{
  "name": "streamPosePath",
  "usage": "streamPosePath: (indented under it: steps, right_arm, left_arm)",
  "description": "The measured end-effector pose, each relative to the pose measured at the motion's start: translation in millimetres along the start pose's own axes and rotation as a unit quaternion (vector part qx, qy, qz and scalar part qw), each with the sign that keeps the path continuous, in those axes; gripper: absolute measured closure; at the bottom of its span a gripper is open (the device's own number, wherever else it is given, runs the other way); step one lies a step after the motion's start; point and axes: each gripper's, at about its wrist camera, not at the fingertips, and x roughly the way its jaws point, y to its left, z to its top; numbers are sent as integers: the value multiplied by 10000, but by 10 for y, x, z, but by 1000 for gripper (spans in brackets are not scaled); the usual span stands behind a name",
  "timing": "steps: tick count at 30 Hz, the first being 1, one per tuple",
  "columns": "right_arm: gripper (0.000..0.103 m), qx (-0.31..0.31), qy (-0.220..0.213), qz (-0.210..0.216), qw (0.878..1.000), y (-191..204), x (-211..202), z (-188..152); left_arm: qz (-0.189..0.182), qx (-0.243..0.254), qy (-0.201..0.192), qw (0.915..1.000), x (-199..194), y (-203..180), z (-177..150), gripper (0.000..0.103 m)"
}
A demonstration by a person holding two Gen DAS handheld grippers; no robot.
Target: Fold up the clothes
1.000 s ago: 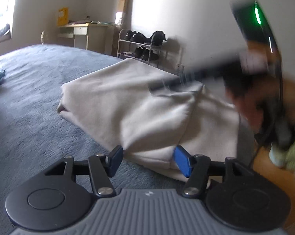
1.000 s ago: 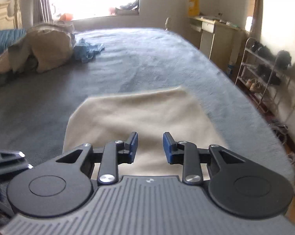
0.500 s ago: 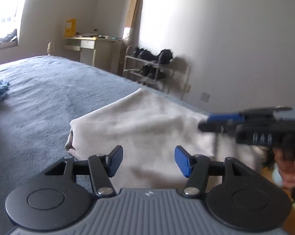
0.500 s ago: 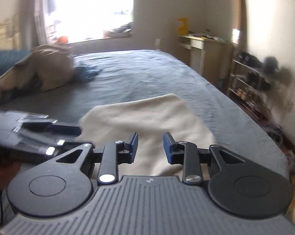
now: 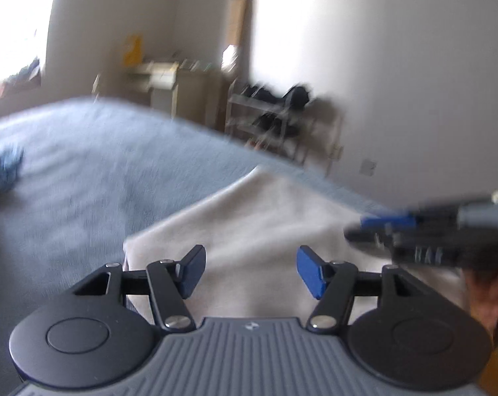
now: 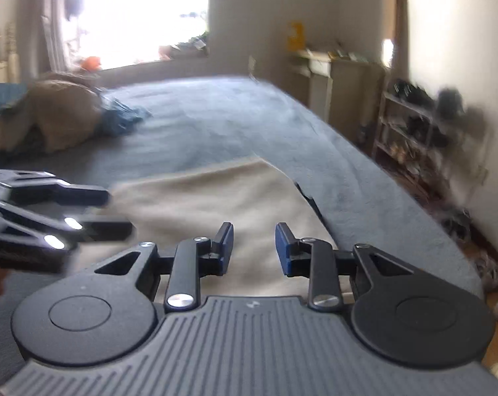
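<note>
garment (image 6: 216, 198) cream | bedspread (image 6: 232, 125) grey-blue | tool pads (image 5: 310, 274) blue

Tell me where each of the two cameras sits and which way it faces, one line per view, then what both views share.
Left wrist: on the left gripper, jaws open and empty, facing across the cream garment toward the shoe rack; the right gripper enters at right.
Right wrist: on the right gripper, jaws open and empty, facing along the bed toward the window; the left gripper enters at left.
Shared: garment, bed, shoe rack, desk.
</note>
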Motion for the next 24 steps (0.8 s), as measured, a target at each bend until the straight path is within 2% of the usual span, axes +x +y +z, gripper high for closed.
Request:
streamPosePath:
  steps: [1, 2, 4, 6, 9, 12, 14, 15, 17, 21, 24]
  right_arm:
    - [77, 31, 155, -16, 9999, -43, 103, -47]
    - [78, 61, 310, -32, 9995, -87, 206, -94]
    - [78, 46, 525, -61, 9986, -69, 158, 31]
    - [78, -91, 485, -99, 9987, -7, 126, 205]
    - [78, -275, 163, -131, 9994, 49, 249, 536]
    - [79, -223, -49, -42, 9997, 80, 564, 748]
    - [78, -1, 258, 29, 9997, 25, 858, 699]
    - [79, 99, 622, 46, 9980, -21, 1033, 625]
    - [79, 117, 793, 26, 9968, -55, 1117, 595]
    - [78, 200, 421, 329, 9984, -15, 981, 831]
    - [80, 367, 594, 326, 9970, -23, 1255, 853]
  left_arm:
    - [49, -43, 195, 9998, 112, 51, -32, 44]
    - [31, 16, 213, 9998, 140, 82, -74, 43]
    - [-11, 213, 57, 9998, 68, 96, -116, 43]
    - [19, 303, 3, 9995, -30, 81, -66, 44]
    - [52, 197, -122, 9997, -74, 74, 74, 43]
    - [429, 73, 217, 9988, 122, 29, 157, 42]
    - [595, 79, 306, 9977, 213, -20, 136, 40]
    - [650, 127, 254, 9975, 216, -53, 129, 41]
    - [732, 185, 239, 9969, 203, -97, 128, 40]
    - [736, 167, 241, 9969, 175, -100, 110, 40]
    - [803, 187, 239, 9963, 165, -119, 101, 40]
